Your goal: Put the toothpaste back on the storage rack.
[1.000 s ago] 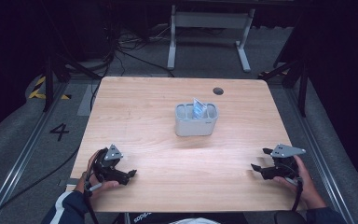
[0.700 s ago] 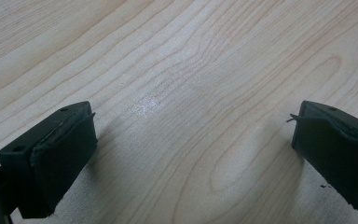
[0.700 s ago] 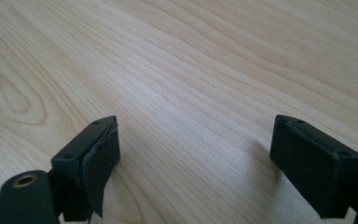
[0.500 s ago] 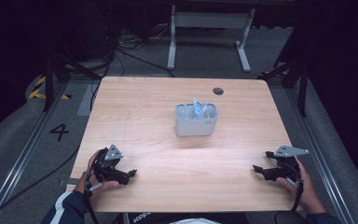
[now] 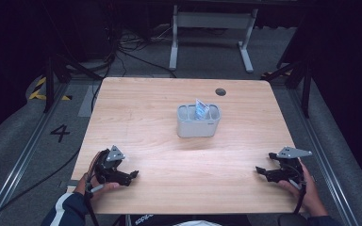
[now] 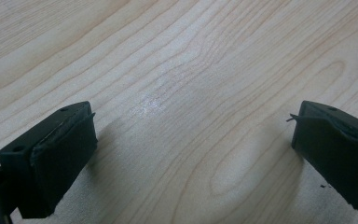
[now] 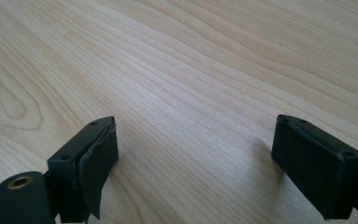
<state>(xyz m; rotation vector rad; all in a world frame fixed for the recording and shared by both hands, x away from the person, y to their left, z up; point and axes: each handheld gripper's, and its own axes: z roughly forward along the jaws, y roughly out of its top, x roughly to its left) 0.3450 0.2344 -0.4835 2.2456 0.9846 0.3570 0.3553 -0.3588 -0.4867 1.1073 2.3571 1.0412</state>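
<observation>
My left gripper (image 5: 133,175) rests near the table's front left corner, held by a hand in a dark sleeve. In the left gripper view it (image 6: 193,140) stands open over bare wood. My right gripper (image 5: 260,171) sits near the front right corner and points toward the table's middle. Its jaws have just been opening, and in the right gripper view it (image 7: 196,154) is wide open with nothing between the pads. A grey container (image 5: 198,127) stands at the table's centre with a blue and white packet (image 5: 201,109) sticking up out of it, far from both grippers.
The light wooden table (image 5: 169,94) has a small dark hole (image 5: 220,92) near its far edge. A white metal frame (image 5: 212,21) and cables lie on the dark floor beyond. A floor mark "4" (image 5: 60,133) is at the left.
</observation>
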